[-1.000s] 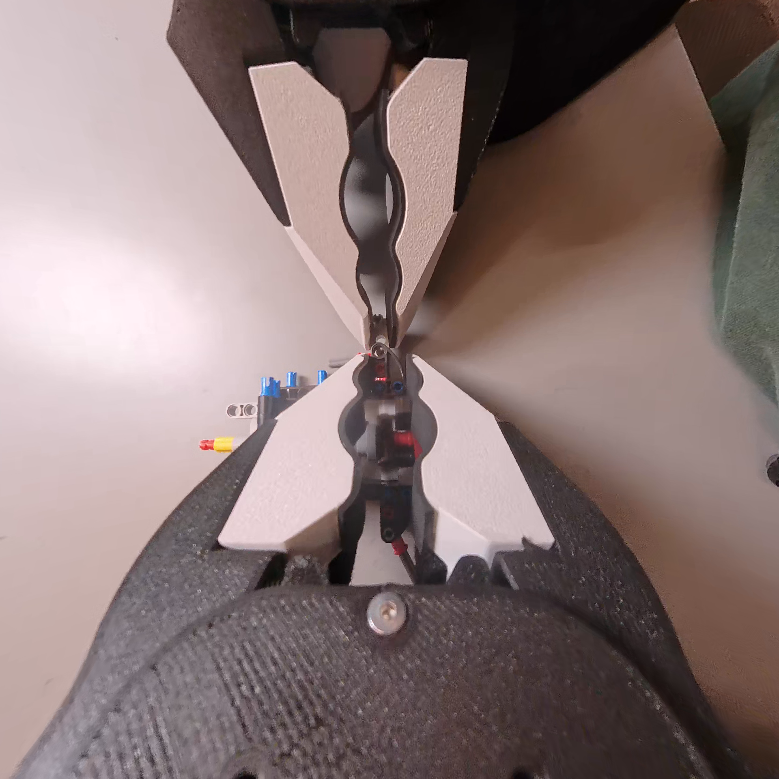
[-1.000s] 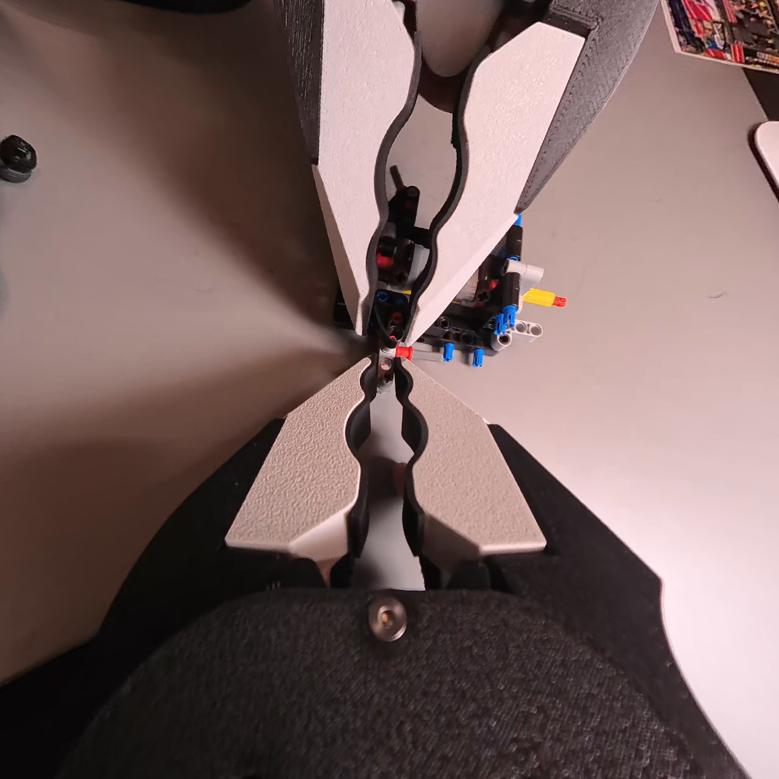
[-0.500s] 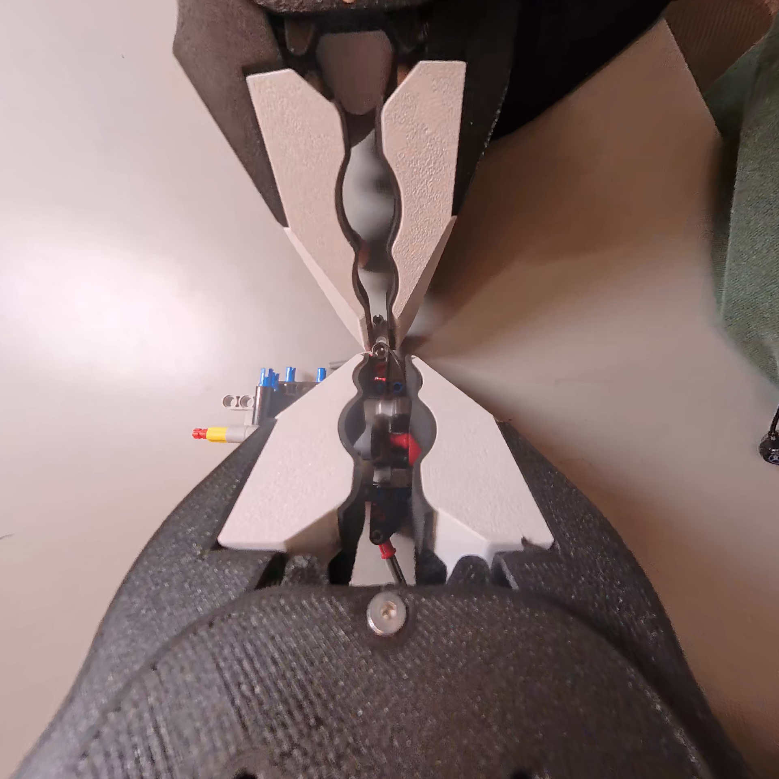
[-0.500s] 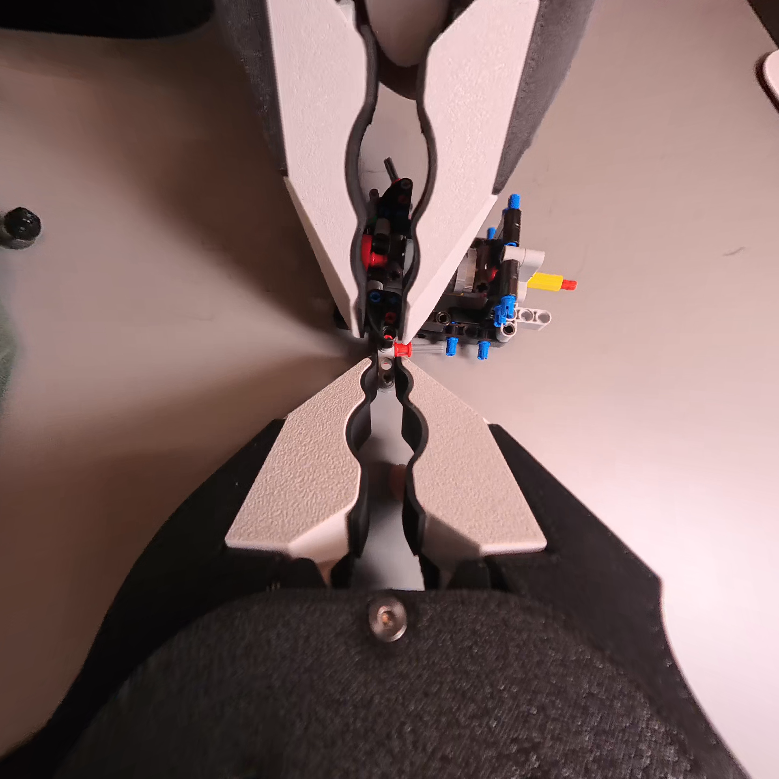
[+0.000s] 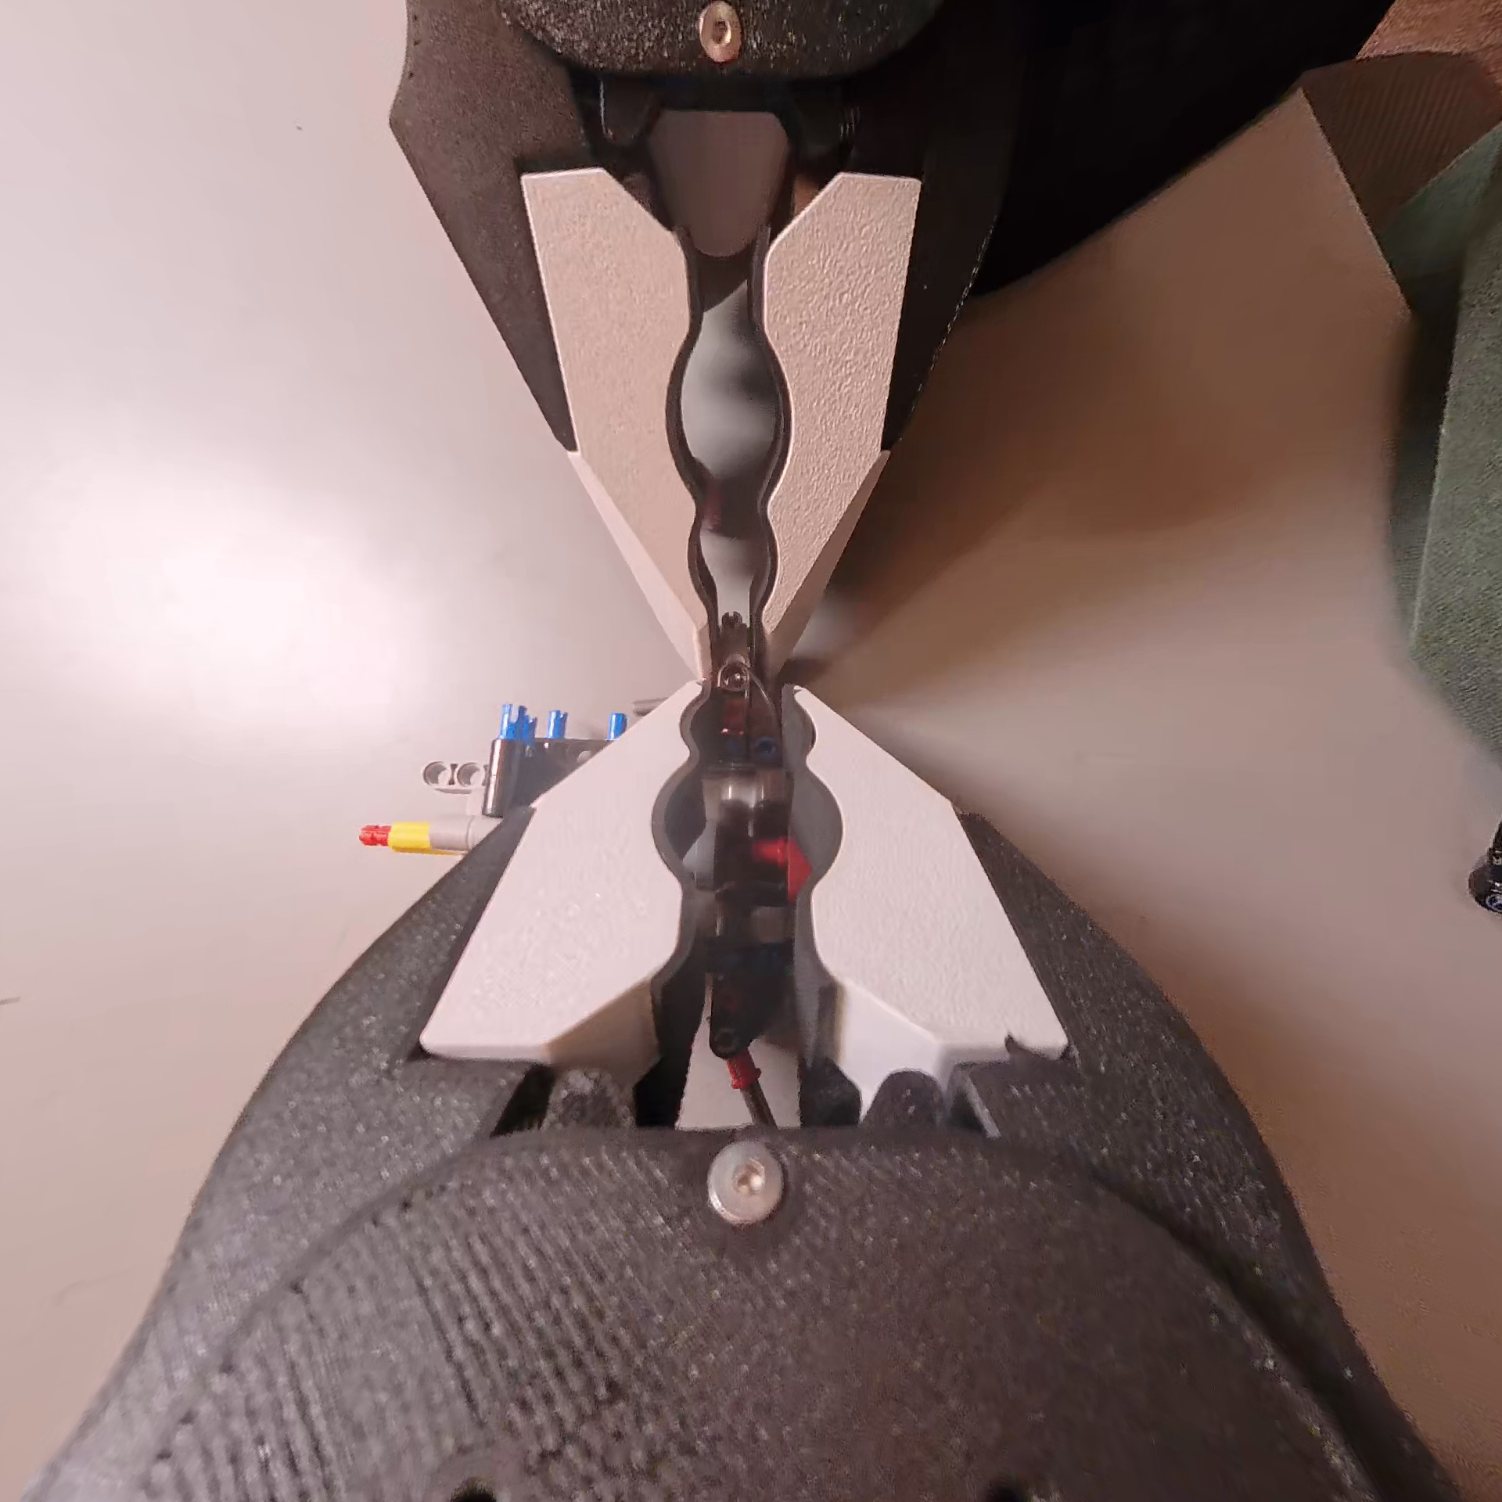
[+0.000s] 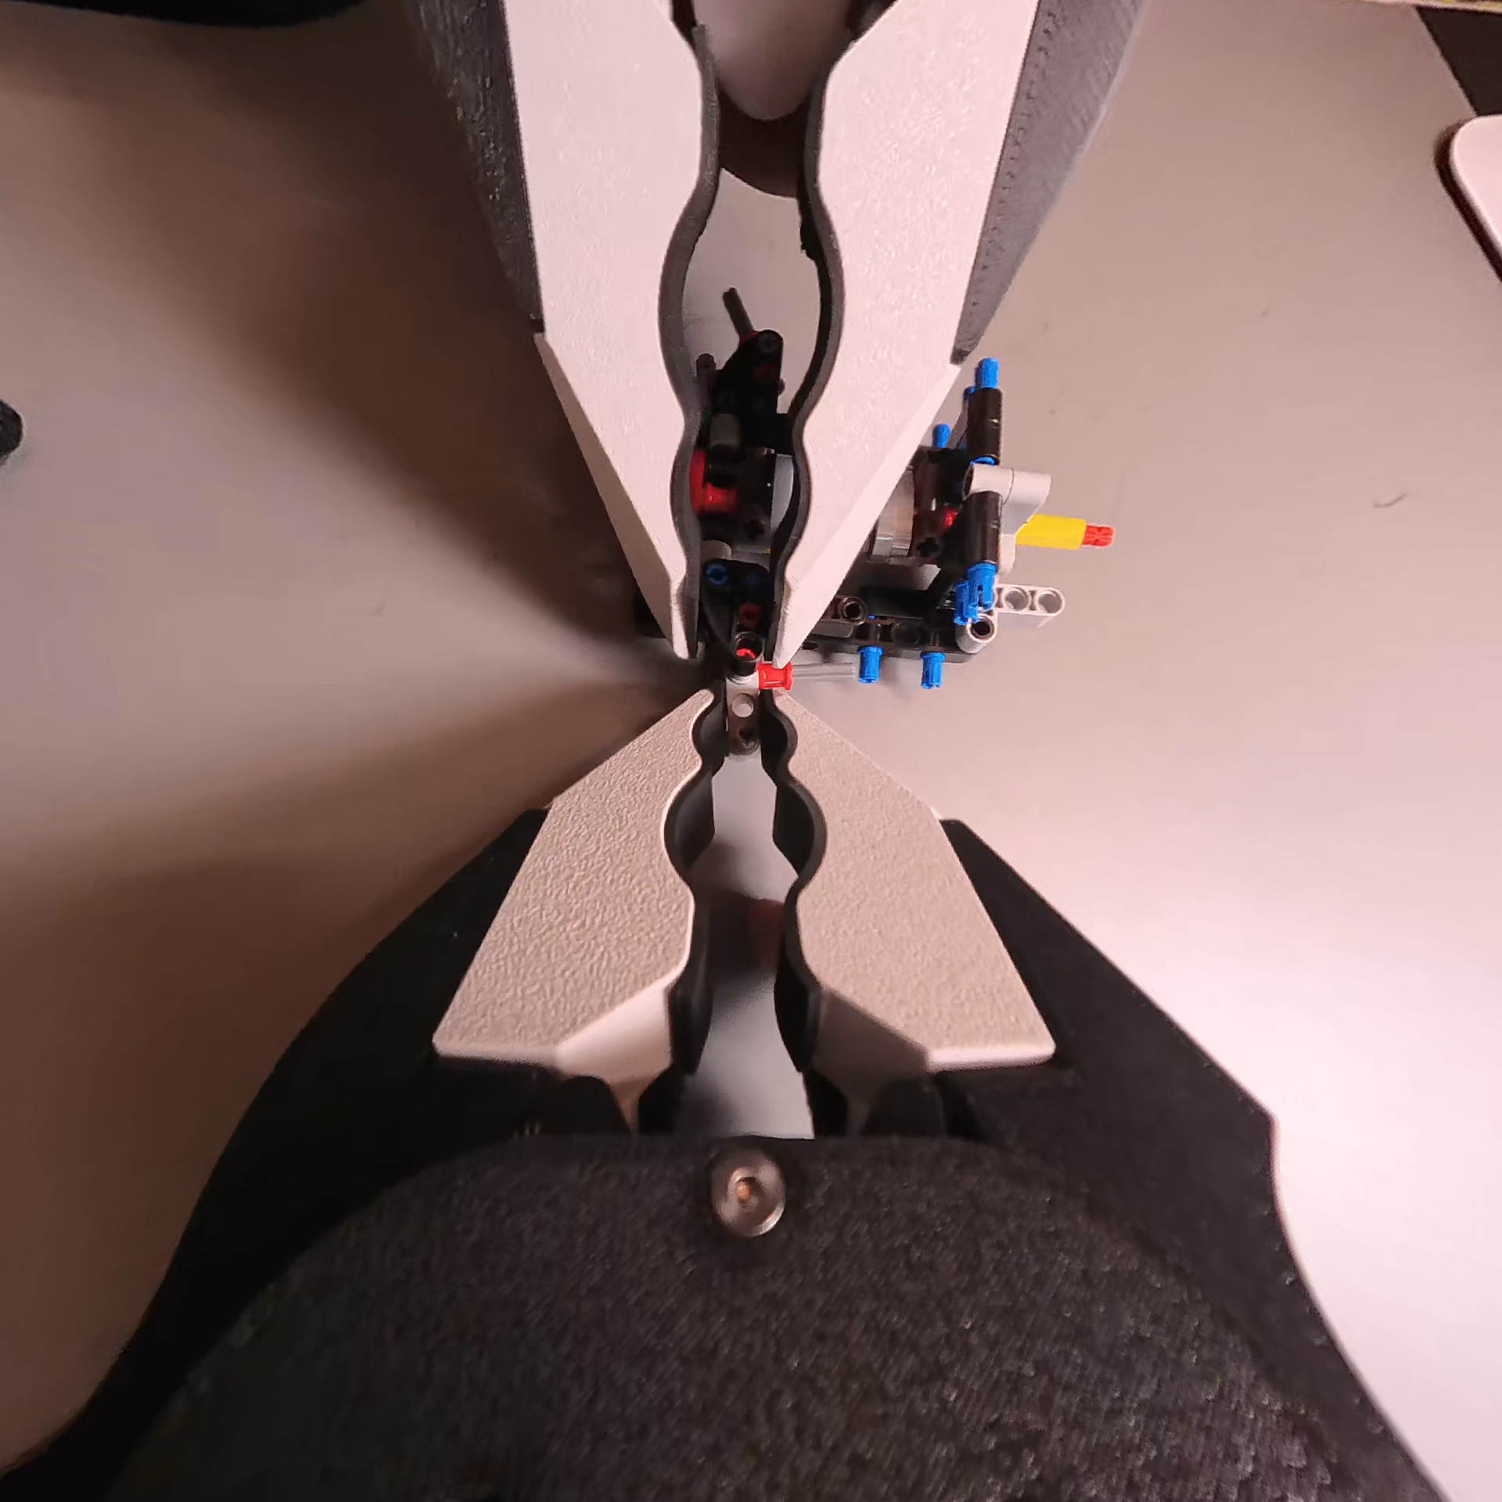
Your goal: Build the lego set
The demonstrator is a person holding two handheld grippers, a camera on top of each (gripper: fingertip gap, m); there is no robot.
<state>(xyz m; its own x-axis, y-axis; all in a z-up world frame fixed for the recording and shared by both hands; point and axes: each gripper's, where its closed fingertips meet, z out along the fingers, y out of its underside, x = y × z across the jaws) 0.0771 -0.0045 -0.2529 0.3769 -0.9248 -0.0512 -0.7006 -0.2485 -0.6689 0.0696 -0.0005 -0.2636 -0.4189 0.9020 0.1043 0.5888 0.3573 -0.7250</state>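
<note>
A lego technic assembly (image 5: 752, 853) of black, grey and red parts sits between the pads of my left gripper (image 5: 744, 707), which is shut on it. Its far end, with blue pins (image 5: 557, 722) and a yellow and red axle (image 5: 410, 835), sticks out to the left. My right gripper (image 6: 744, 715) meets it tip to tip and is shut on a small grey holed piece (image 6: 741, 705) at the near end of the assembly (image 6: 959, 528). In the right wrist view the left gripper (image 6: 735, 642) comes in from the top.
The pale table (image 5: 203, 406) lies under both grippers. A small black part (image 5: 1487, 886) lies at the right edge, also seen in the right wrist view (image 6: 6, 427). A green cloth (image 5: 1463, 488) is at the right. A white object (image 6: 1479, 162) is at the top right. Left and right tips are no more than a few centimetres apart. The white object (image 6: 1479, 162) is about 35 cm from both grippers' fingertips.
Both grippers stay shut and tip to tip. The two have swung into line with each other, and the assembly's side part has turned a little with the left gripper.
</note>
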